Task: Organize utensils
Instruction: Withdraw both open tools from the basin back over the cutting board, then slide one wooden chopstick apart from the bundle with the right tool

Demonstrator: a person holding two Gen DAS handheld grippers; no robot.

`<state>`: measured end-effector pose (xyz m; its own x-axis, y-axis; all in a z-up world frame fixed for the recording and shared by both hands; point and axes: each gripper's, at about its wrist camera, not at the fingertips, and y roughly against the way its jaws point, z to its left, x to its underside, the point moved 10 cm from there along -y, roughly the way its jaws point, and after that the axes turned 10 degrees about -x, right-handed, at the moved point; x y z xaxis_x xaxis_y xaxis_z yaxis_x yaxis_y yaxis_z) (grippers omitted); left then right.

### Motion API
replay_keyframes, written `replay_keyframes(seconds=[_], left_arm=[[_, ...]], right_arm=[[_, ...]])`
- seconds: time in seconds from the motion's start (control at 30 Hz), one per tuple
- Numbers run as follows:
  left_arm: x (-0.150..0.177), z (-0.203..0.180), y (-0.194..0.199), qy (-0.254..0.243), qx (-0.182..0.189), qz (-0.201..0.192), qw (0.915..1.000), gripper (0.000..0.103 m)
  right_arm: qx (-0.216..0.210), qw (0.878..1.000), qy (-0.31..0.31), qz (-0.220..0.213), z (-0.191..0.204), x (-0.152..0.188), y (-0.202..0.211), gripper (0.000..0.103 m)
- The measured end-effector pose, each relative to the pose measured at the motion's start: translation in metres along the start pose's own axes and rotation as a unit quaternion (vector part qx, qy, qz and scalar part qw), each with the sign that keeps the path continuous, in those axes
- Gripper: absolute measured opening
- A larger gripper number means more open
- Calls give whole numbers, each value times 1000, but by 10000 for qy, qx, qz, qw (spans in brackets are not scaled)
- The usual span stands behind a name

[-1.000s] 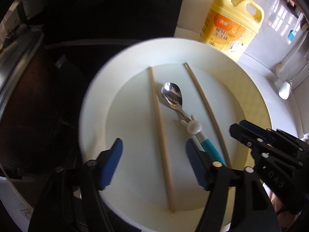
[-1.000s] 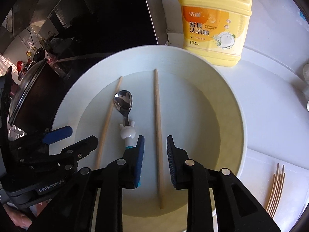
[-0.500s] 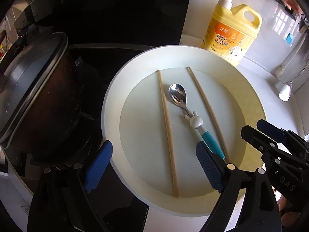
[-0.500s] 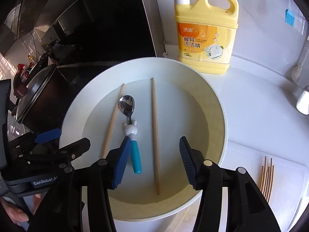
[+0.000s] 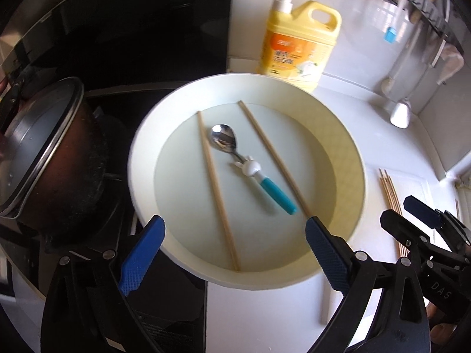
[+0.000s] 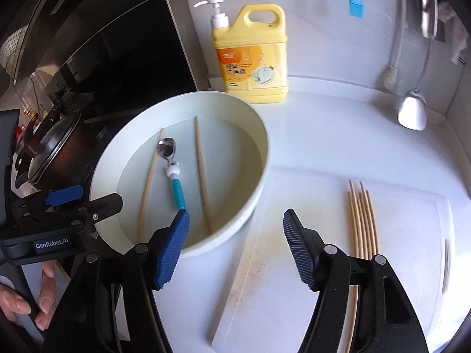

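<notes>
counter: white worktop (image 6: 338,135) in bright light | wall: white back wall (image 6: 321,20), blue brush (image 6: 355,6) and white ladle (image 6: 412,111) hanging | left: black glass stove panel (image 6: 123,56), dark lidded pot (image 5: 44,147) | corner: yellow soap bottle (image 6: 253,58) | near: white cutting board (image 6: 406,235)

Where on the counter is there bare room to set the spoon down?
Bare patches: the cutting board between the basin and the skewers, and the counter between the soap jug and the hanging ladle. Crowded: inside the basin, where the spoon lies between two chopsticks.
</notes>
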<state>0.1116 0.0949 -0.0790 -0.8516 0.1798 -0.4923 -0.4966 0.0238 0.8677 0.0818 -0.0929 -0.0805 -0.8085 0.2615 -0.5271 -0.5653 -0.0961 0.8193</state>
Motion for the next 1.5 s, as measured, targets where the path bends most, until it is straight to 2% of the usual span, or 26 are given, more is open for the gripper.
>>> replay_keyframes(seconds=[0.2,0.4,0.6,0.7,0.87,0.93,1.1,1.23,1.33,1.5], left_arm=[[6,-42,11,-369,355,-79,9987,95],[20,-99,27,-806,731,-171,9939,95],[40,-151,42,-1030,799,-214,9912,95],[51,-173,48,-995,706,-255,9922,96],[67,-198,57,-584,449,-136,9972,96],[71,-201,60,-429,205,-127,9988,96],[80,-200,68,-93,-107,-115,9998,96],[87,-197,67,-51,-262,-99,9996,96],[90,-197,65,-203,-313,-199,9991,96],[92,-197,53,-132,-306,-231,9992,96]], right_arm=[[468,9974,-550,-38,-39,35,32,64],[854,9913,-999,-75,-85,69,68,64],[1076,9869,-1197,-144,-133,91,98,64],[988,9886,-1127,-161,-156,99,109,64],[693,9941,-818,-167,-185,109,124,64],[591,9958,-678,-174,-197,111,128,64],[434,9975,-540,-103,-218,111,128,64],[292,9981,-536,-67,-219,109,119,64],[169,9984,-542,-51,-209,108,108,64],[253,9988,-411,89,-197,110,82,64]])
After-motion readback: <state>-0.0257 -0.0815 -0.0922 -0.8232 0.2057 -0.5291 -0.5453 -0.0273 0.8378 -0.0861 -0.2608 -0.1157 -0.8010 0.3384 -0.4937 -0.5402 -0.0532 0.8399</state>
